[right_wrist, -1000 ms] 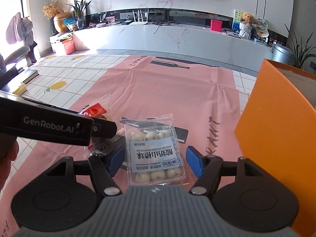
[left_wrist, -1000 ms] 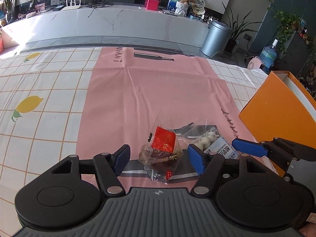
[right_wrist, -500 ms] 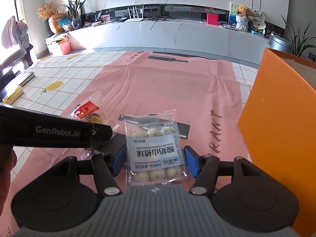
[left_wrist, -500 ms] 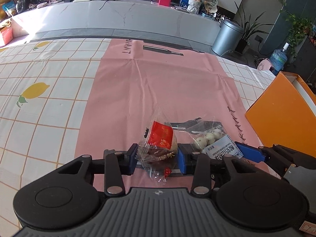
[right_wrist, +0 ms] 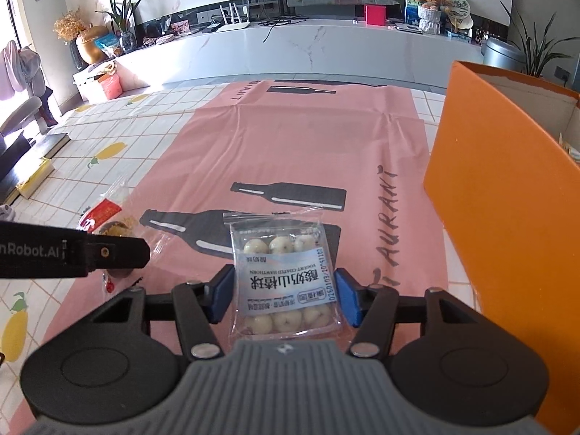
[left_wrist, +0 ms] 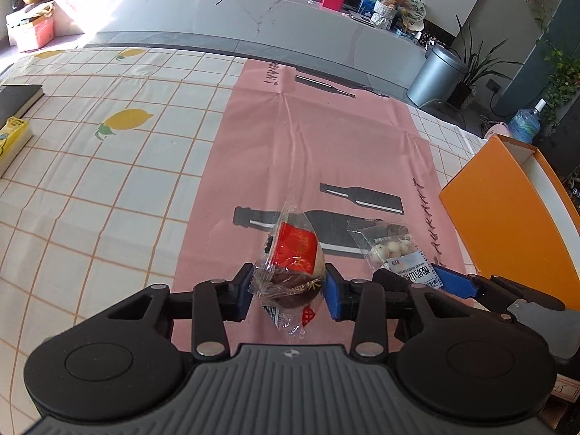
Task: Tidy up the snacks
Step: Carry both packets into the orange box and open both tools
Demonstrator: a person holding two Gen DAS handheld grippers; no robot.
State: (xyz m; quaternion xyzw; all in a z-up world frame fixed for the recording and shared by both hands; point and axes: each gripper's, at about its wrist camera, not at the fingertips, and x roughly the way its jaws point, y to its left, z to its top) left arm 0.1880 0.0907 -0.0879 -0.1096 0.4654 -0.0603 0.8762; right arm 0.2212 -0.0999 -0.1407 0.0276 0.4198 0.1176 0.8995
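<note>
On the left wrist view, left gripper (left_wrist: pixel 288 290) clamps a crinkly clear-plastic pouch with red label and dark round snack (left_wrist: pixel 290 264), lifted above the pink bottle-print cloth (left_wrist: pixel 326 137).

Right wrist view: right gripper (right_wrist: pixel 282 295) jaws closing, blue pads touching a flat clear packet of white yogurt-coated balls (right_wrist: pixel 284 279); matte orange cardboard box (right_wrist: pixel 500 188) stands just right.

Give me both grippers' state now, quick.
Left gripper: shut on the red-label snack.
Right gripper: closing on the hawthorn-ball pack, fingers touching its edges.
</note>
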